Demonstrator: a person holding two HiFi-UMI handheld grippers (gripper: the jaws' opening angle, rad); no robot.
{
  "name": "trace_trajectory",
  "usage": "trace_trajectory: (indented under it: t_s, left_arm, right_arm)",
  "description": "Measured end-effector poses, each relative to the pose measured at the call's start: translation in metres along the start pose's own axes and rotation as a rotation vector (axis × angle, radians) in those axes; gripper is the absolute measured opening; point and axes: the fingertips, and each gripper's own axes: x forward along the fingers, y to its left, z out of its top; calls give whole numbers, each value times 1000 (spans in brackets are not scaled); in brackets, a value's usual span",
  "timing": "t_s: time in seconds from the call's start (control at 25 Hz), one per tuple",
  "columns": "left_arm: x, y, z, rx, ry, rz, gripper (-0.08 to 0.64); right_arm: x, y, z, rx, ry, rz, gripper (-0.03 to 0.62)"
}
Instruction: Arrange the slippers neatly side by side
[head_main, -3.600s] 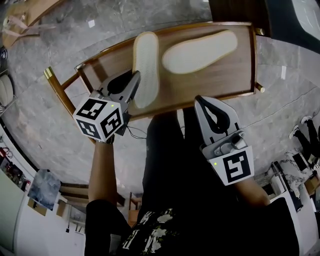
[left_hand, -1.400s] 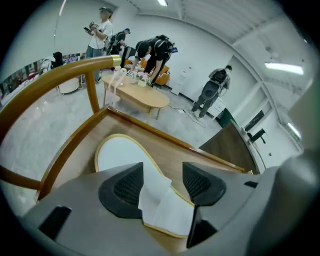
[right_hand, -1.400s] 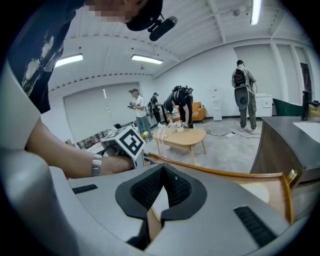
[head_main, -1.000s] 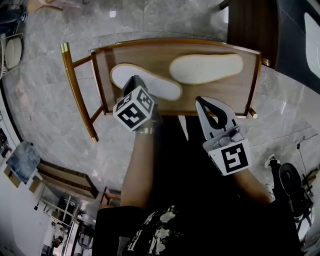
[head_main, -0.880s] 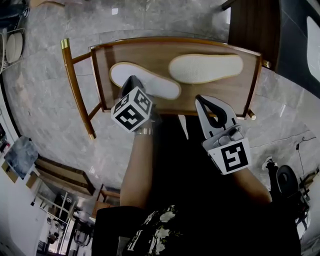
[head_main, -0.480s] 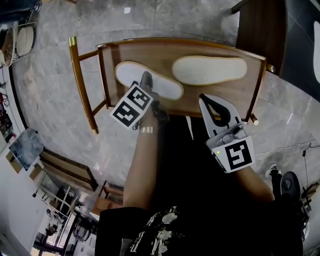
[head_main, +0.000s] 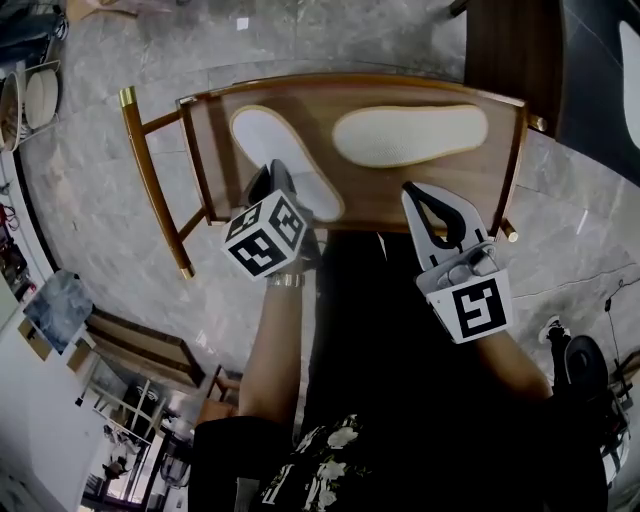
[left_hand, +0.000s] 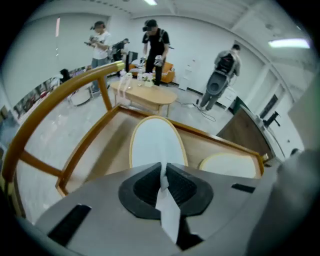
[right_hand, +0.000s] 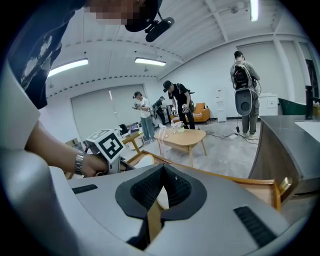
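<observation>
Two slippers lie sole up on a low wooden table (head_main: 470, 178) with a raised rim. The white slipper (head_main: 262, 135) lies slantwise at the left, and the cream slipper (head_main: 410, 135) lies crosswise at the right. My left gripper (head_main: 277, 172) sits at the white slipper's near edge. Its jaws have just been closing and are now shut on that edge, and white material shows between them. In the left gripper view the white slipper (left_hand: 155, 142) stretches away from the left gripper (left_hand: 162, 167). My right gripper (head_main: 412, 190) hovers shut and empty over the table's near edge, below the cream slipper.
A wooden rail (head_main: 150, 180) runs along the table's left side. Grey stone floor surrounds the table, and a dark cabinet (head_main: 510, 50) stands at the far right. Several people (left_hand: 155, 45) stand round an oval wooden table (left_hand: 145, 95) in the background.
The white slipper has swung from nearly crosswise to a steeper slant, its near end coming toward the table's front edge with the left gripper on it. The right gripper has hardly moved.
</observation>
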Motion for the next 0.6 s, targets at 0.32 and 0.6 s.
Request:
trace_trajectory:
  t_s: [0.32,0.6]
  left_arm:
    - [3,-29,7,463,29,-54,21]
    - [3,-24,18,485,53,-86,21]
  right_arm:
    - [5,10,-6,7,2,-3,-7]
    - [6,12,-2,28,-16,-58,-7]
